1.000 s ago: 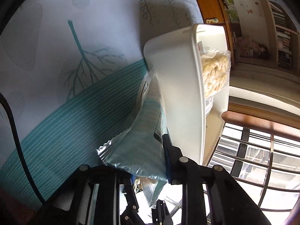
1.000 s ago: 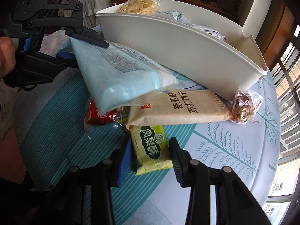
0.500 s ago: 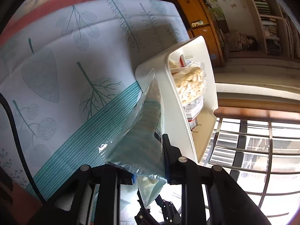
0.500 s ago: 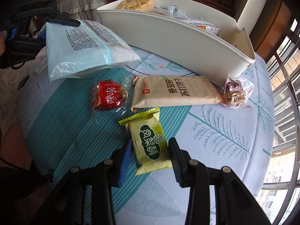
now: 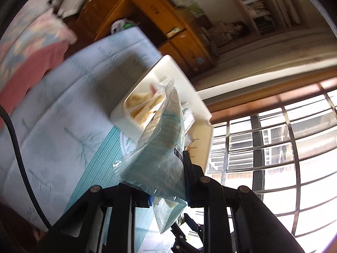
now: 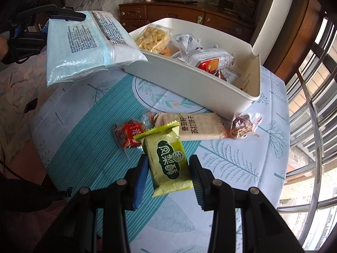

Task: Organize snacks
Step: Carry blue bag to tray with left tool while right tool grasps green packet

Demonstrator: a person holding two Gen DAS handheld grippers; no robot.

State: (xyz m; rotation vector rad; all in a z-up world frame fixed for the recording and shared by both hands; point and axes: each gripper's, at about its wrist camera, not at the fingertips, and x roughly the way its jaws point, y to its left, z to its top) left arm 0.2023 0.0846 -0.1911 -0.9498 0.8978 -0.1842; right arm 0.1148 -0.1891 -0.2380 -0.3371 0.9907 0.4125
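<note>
My left gripper [image 5: 166, 181] is shut on a large pale-blue packet [image 5: 162, 145], held in the air beside the near end of the white bin [image 5: 179, 71]. The packet [image 6: 88, 44] and the left gripper [image 6: 52, 14] also show in the right wrist view, left of the bin [image 6: 202, 82], which holds several snacks. My right gripper [image 6: 168, 168] is shut on a green snack packet [image 6: 168, 158], lifted above the table. A red snack [image 6: 128, 135], a beige cracker pack [image 6: 198, 126] and a clear nut bag [image 6: 242, 126] lie on the tablecloth by the bin.
The round table has a teal and white leaf-print cloth [image 6: 231, 164]. A wooden dresser [image 6: 168, 12] stands behind the bin. Barred windows [image 6: 311, 105] are at the right. Bedding [image 6: 12, 84] lies left of the table.
Both grippers rose. The left one carried the blue packet up to the bin's rim height. The right one lifted the green packet off the table.
</note>
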